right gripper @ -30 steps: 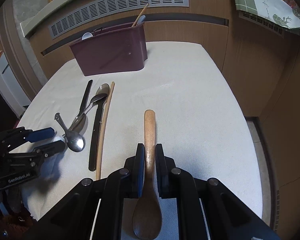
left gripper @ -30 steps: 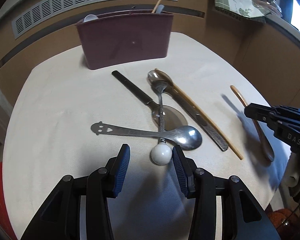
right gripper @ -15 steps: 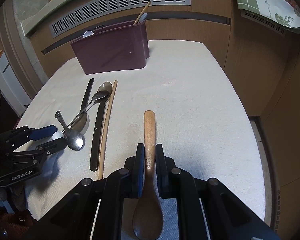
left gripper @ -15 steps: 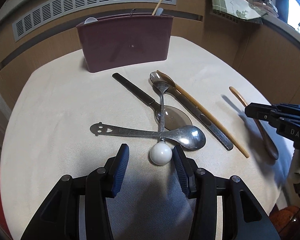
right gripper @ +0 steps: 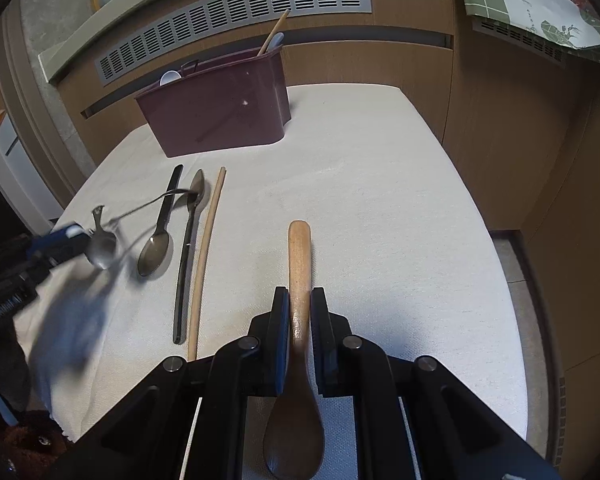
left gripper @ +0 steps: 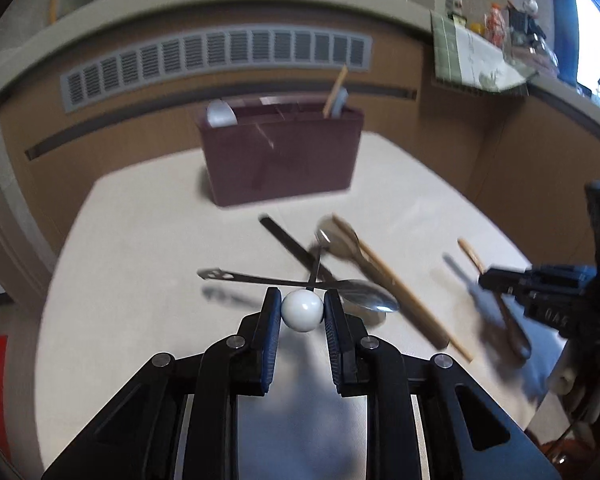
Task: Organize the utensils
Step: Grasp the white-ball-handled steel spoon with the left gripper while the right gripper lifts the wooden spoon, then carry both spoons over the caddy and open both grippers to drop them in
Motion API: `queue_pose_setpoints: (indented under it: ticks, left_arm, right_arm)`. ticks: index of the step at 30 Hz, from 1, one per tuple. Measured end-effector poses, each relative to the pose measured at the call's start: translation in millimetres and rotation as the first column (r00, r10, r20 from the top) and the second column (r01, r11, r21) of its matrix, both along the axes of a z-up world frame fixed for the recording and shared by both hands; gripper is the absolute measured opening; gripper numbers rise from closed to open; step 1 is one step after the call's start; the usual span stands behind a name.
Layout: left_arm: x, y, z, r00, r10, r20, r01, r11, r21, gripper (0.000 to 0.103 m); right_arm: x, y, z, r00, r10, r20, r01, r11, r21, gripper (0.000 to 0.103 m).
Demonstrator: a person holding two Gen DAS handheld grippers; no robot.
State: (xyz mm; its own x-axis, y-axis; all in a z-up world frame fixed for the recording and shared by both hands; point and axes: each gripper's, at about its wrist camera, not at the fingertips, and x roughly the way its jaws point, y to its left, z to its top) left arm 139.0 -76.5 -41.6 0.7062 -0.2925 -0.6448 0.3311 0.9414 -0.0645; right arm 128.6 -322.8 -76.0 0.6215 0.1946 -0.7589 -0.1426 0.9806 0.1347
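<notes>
My left gripper [left gripper: 302, 295] has its jaws closing, with the white ball [left gripper: 302, 314] on the end of a thin metal spoon between the pads and touched by both. The ball is raised off the cloth. A smiley-handled spoon [left gripper: 370, 300] lies across that thin handle. In the right wrist view, my right gripper [right gripper: 300, 294] is shut on the neck of a wooden spoon [right gripper: 299, 248] that lies on the table. The maroon utensil caddy [left gripper: 280, 152] stands at the back with a few utensils in it.
A black-handled spoon [right gripper: 156, 248], a long dark utensil [right gripper: 184, 264] and a wooden chopstick [right gripper: 206, 248] lie side by side left of the wooden spoon. The white-clothed table [right gripper: 380, 200] drops off at right and front. A wooden wall with a vent grille [right gripper: 236, 16] stands behind.
The left jaws have come in onto the white ball and the left gripper has risen with it, lifting the thin spoon. The right gripper and wooden spoon have not moved.
</notes>
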Motion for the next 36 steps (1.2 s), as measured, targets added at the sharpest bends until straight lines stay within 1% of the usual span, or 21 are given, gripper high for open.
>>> queue_pose_setpoints:
  ticks: [3, 6, 8, 14, 16, 20, 21, 23, 25, 26, 27, 29, 31, 32, 34, 36]
  left_arm:
    - [3, 12, 22, 0.999, 0.031, 0.036, -0.03, 0.999, -0.032, 0.022]
    - [5, 20, 34, 0.997, 0.05, 0.06, -0.047, 0.998, -0.048, 0.022]
    - [8, 23, 37, 0.996, 0.061, 0.072, -0.058, 0.997, -0.047, 0.022]
    - [7, 28, 40, 0.996, 0.069, 0.063, -0.065, 0.995, -0.072, 0.022]
    - [8, 29, 49, 0.995, 0.063, 0.078, -0.057, 0.995, -0.079, 0.022]
    - [18, 26, 71, 0.989, 0.084, 0.125, -0.081, 0.996, -0.029, 0.022]
    - [21, 26, 77, 0.988, 0.083, 0.128, -0.08, 0.996, -0.03, 0.022]
    - [29, 29, 100, 0.99, 0.057, 0.13, -0.049, 0.997, -0.065, 0.022]
    - [37, 35, 132, 0.986, 0.045, 0.16, -0.028, 0.994, -0.106, 0.022]
    - [40, 36, 146, 0.983, 0.047, 0.178, -0.026, 0.993, -0.115, 0.022]
    - [47, 39, 167, 0.977, 0.058, 0.207, -0.031, 0.991, -0.13, 0.022]
    - [63, 45, 199, 0.967, 0.079, 0.24, -0.039, 0.985, -0.167, 0.022]
    - [82, 48, 226, 0.962, 0.076, 0.263, -0.022, 0.979, -0.203, 0.022]
    - [91, 49, 236, 0.96, 0.075, 0.271, -0.017, 0.978, -0.21, 0.022]
    - [107, 47, 251, 0.954, 0.077, 0.29, -0.017, 0.979, -0.204, 0.022]
    - [121, 46, 257, 0.947, 0.09, 0.308, -0.03, 0.981, -0.194, 0.022]
  right_arm:
    - [0, -1, 6, 1.0, 0.006, 0.014, -0.006, 1.0, 0.023, 0.01]
    - [1, 0, 12, 0.999, 0.014, 0.033, -0.014, 1.0, 0.026, 0.01]
    - [2, 2, 15, 0.999, 0.016, 0.042, -0.017, 1.0, 0.023, 0.01]
    - [3, 4, 22, 0.998, 0.024, 0.061, -0.026, 0.999, 0.032, 0.01]
    - [5, 4, 25, 0.997, 0.027, 0.07, -0.03, 0.999, 0.038, 0.01]
    - [13, 7, 41, 0.992, 0.037, 0.116, -0.043, 0.998, 0.048, 0.01]
    - [15, 9, 50, 0.989, 0.049, 0.143, -0.056, 0.998, 0.042, 0.01]
    - [19, 14, 69, 0.978, 0.071, 0.195, -0.08, 0.996, 0.036, 0.01]
    - [25, 19, 100, 0.958, 0.092, 0.27, -0.102, 0.995, 0.02, 0.01]
    - [29, 22, 121, 0.944, 0.106, 0.313, -0.113, 0.994, 0.005, 0.01]
    - [33, 27, 143, 0.925, 0.123, 0.361, -0.125, 0.992, -0.017, 0.01]
    - [42, 37, 190, 0.877, 0.151, 0.456, -0.137, 0.989, -0.063, 0.01]
    - [53, 45, 226, 0.84, 0.155, 0.52, -0.127, 0.988, -0.09, 0.01]
    - [62, 48, 247, 0.823, 0.15, 0.548, -0.119, 0.989, -0.092, 0.01]
    - [80, 54, 275, 0.806, 0.145, 0.573, -0.12, 0.989, -0.083, 0.01]
    - [94, 58, 289, 0.793, 0.131, 0.595, -0.102, 0.991, -0.083, 0.01]
